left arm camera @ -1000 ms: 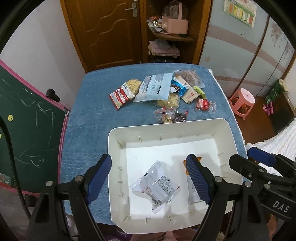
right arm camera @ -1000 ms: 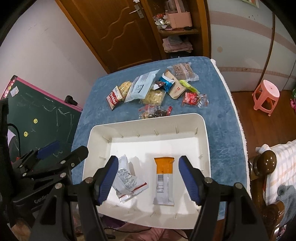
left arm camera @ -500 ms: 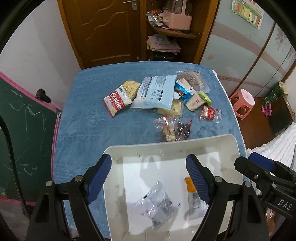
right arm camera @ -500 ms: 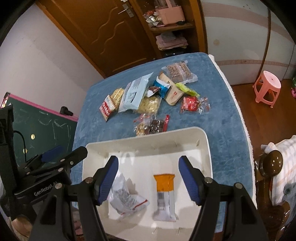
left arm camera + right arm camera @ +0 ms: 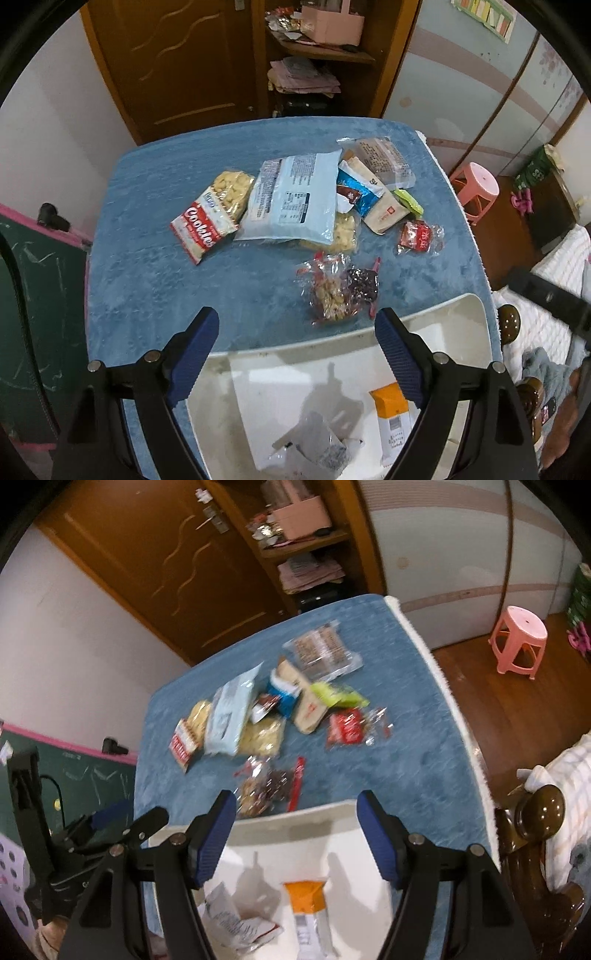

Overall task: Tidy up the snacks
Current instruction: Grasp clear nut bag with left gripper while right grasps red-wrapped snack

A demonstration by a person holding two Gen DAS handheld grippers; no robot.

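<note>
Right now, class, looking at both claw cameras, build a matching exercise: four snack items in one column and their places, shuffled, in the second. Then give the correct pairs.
Items
1. orange-and-white wrapped bar
2. red-and-white Cookies bag
3. small red foil-edged packet
4. clear pouch of nuts and dark dried fruit

Places
A. on the blue cloth just beyond the white plastic tray's far rim
B. at the pile's left end
C. inside the tray
D. alone at the pile's right side

Pairs: 1-C, 2-B, 3-D, 4-A

A pink stool stands, seemingly, near a wooden door.
</note>
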